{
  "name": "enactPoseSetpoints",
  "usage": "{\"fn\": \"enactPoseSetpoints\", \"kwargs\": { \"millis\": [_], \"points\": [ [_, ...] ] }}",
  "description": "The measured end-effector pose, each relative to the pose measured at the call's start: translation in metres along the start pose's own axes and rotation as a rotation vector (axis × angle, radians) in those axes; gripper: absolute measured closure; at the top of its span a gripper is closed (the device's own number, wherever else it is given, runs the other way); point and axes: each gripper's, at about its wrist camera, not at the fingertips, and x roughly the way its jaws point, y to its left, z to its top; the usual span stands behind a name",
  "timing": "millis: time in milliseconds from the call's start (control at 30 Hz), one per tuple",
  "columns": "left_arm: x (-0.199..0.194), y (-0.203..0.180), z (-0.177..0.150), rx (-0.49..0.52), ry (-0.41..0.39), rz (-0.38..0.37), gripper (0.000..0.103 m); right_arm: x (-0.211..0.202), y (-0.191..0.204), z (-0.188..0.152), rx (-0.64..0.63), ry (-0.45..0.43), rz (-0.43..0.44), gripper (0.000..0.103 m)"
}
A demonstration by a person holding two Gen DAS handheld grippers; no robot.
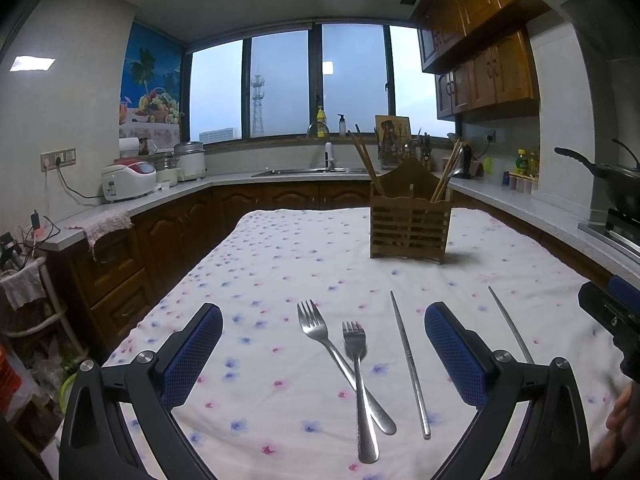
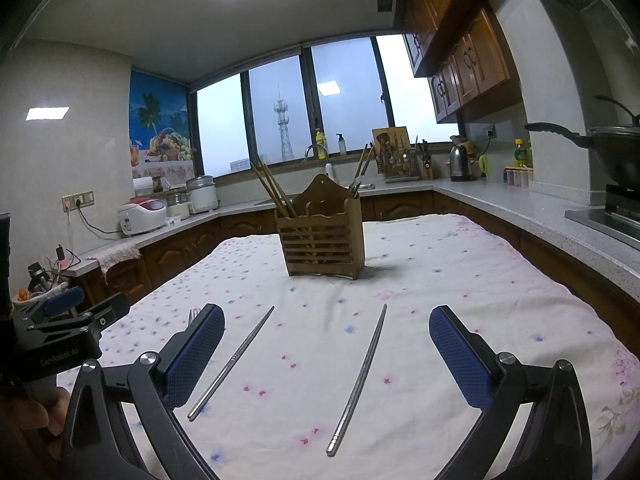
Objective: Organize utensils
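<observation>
Tablecloth [image 1: 280, 264]: white, scattered pink and blue flowers
Utensil holder [image 1: 409, 222]: brown slatted wood
Forks [image 1: 352, 364]: silver
Metal chopsticks [image 2: 358, 380]: silver
Gripper pads [image 2: 460, 358]: blue, mesh-textured
Cabinets [image 1: 486, 76]: reddish-brown wood
Wall poster [image 1: 154, 80]: blue, palms, fruit

A white rice cooker [image 1: 127, 181] is seen left; a steel kettle [image 2: 460, 163] and black wok [image 2: 612, 148] right.
</observation>
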Motion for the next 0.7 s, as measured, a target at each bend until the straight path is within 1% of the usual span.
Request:
{"fn": "enactPoseSetpoints", "kwargs": {
  "millis": [700],
  "points": [
    [-0.0031, -0.0033, 0.0027, 0.004, -0.002, -0.007, 0.001, 0.0012, 0.0008, 0.0004, 0.003, 0.000, 0.001, 0.000]
  ]
}}
